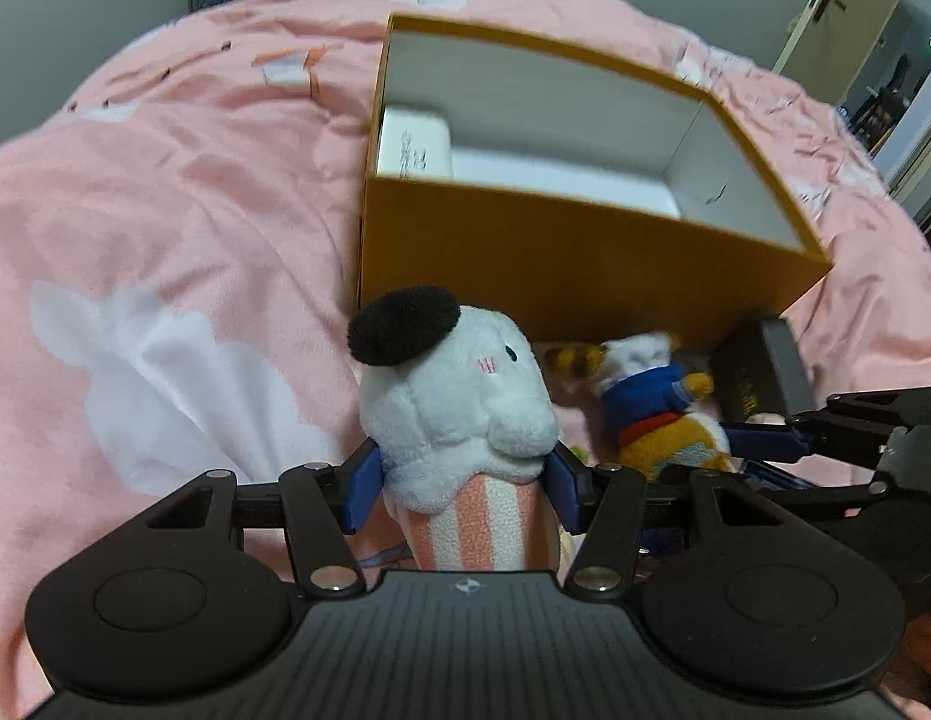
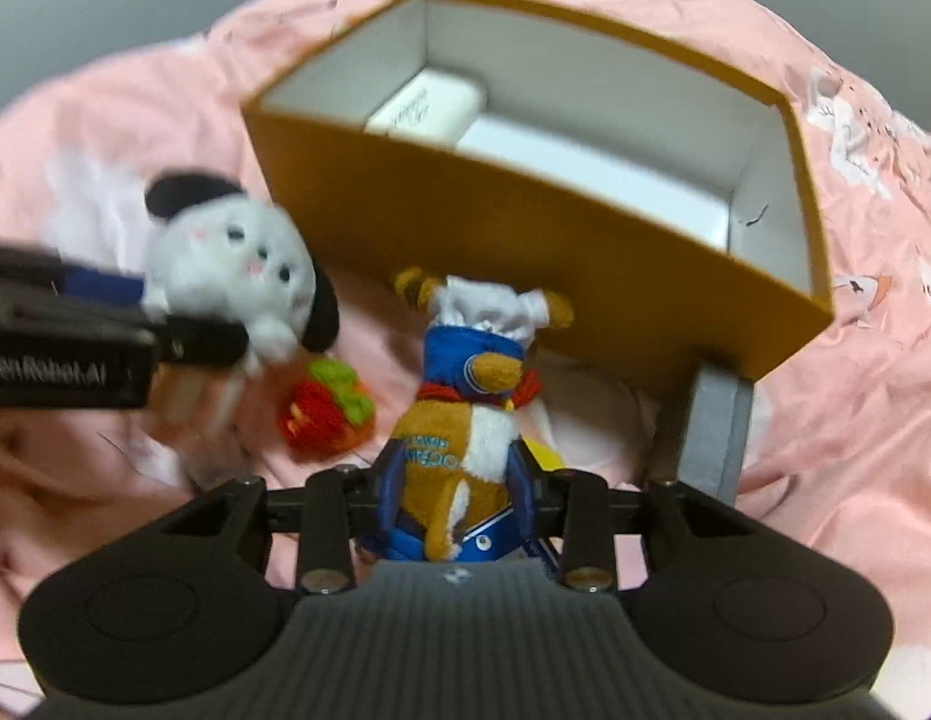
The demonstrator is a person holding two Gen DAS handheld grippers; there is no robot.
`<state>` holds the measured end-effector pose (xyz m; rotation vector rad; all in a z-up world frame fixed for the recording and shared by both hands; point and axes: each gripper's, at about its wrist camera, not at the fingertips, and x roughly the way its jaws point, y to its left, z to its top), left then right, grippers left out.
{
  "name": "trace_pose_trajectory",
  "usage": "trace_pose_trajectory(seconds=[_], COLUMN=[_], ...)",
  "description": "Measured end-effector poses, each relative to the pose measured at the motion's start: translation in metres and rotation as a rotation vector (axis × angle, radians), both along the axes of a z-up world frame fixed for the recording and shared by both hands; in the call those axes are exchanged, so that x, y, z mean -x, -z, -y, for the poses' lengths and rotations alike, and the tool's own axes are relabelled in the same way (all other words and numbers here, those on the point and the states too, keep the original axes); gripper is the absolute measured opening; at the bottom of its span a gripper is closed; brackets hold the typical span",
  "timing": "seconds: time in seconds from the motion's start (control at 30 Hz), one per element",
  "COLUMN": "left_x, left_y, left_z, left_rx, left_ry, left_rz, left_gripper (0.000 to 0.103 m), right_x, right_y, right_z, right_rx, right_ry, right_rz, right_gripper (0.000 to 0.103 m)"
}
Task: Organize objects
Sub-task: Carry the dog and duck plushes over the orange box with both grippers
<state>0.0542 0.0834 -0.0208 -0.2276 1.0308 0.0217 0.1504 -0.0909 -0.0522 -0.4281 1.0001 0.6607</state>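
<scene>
My left gripper point(image 1: 462, 489) is shut on a white plush dog point(image 1: 459, 396) with black ears and a pink-striped body, held in front of an open orange box point(image 1: 555, 252). The dog also shows in the right wrist view point(image 2: 237, 258). My right gripper point(image 2: 456, 495) is shut on an orange plush tiger point(image 2: 459, 420) in a blue jacket and white chef hat, just before the box's near wall point(image 2: 525, 222). The tiger shows in the left wrist view point(image 1: 651, 408) with the right gripper point(image 1: 765, 438) beside it. A white case point(image 1: 414, 144) lies inside the box.
A small red and green plush strawberry point(image 2: 327, 408) lies on the pink bedspread point(image 1: 165, 210) between the two toys. A dark grey box point(image 2: 711, 438) leans at the orange box's right corner. A door point(image 1: 843, 6) stands at the far right.
</scene>
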Motion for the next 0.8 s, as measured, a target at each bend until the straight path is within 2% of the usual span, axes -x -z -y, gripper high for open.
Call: trace_pose_trajectory(seconds=[0.17,0.23,0.3,0.47,0.67,0.8], left_x=[0.000,0.000,0.000,0.000,-0.002,-0.001], left_y=[0.010,0.011,0.012,0.013,0.015,0.013], left_z=[-0.004,-0.004,-0.004,-0.006,-0.003,-0.001], left_rx=[0.026,0.024,0.023,0.030,0.014,0.002], left_ry=[-0.014,-0.014,-0.013,-0.020,-0.021,-0.018], left_rz=[-0.025,-0.026,-0.027,-0.029,-0.034,-0.029], left_gripper=[0.064,0.065,0.065,0.065,0.065,0.065], right_x=[0.003,0.005,0.006,0.009,0.027,0.042], right_y=[0.009,0.009,0.013,0.029,0.037,0.037], right_z=[-0.010,-0.007,-0.004,-0.014,-0.062,-0.082], right_rx=[-0.137,-0.199,-0.238,-0.267,-0.230,-0.222], right_ry=[0.024,0.064,0.131,0.192,0.150,0.145], right_rz=[-0.067,-0.105,-0.148,-0.231,-0.193,-0.192], right_gripper=[0.047,0.053,0.053,0.055,0.056,0.050])
